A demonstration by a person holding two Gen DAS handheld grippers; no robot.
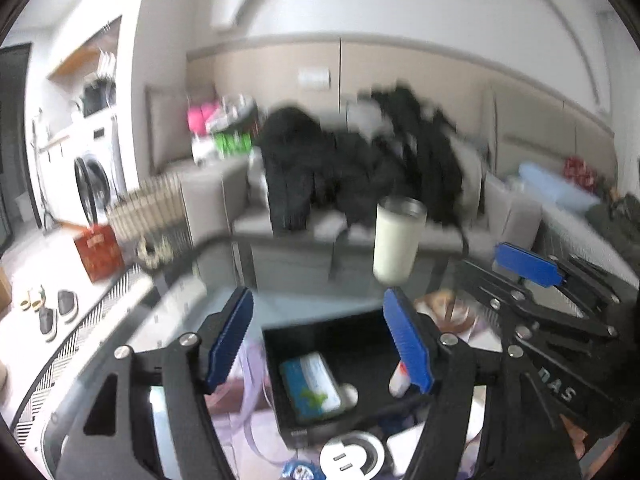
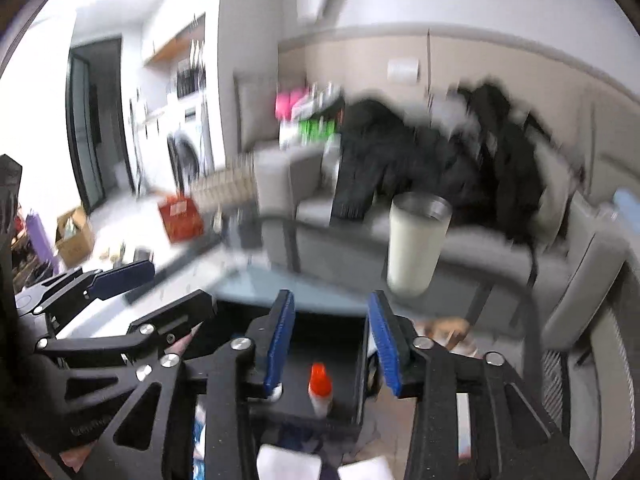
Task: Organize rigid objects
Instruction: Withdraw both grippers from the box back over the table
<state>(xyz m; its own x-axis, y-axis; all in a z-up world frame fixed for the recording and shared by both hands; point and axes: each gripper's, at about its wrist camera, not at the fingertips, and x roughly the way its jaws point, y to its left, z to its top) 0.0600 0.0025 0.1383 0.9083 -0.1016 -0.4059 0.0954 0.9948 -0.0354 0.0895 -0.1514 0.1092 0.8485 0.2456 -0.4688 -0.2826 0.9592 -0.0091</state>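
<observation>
A black open box (image 1: 360,332) sits on the glass table. In it lie a blue-green packet (image 1: 312,392) and a small white bottle with a red cap (image 2: 320,390). My left gripper (image 1: 320,344) is open and empty, its blue pads above the box. My right gripper (image 2: 330,340) is open and empty, also above the box (image 2: 352,344). Each gripper shows at the edge of the other's view. A cream tumbler with a steel rim (image 1: 398,238) stands beyond the box; it also shows in the right wrist view (image 2: 416,244).
A white round socket cover (image 1: 352,456) and papers lie near the box. A brown round object (image 1: 448,308) sits to the right. A grey sofa (image 1: 288,220) with black clothes (image 1: 360,160) stands behind the table. A red box (image 1: 98,252) and shoes are on the floor left.
</observation>
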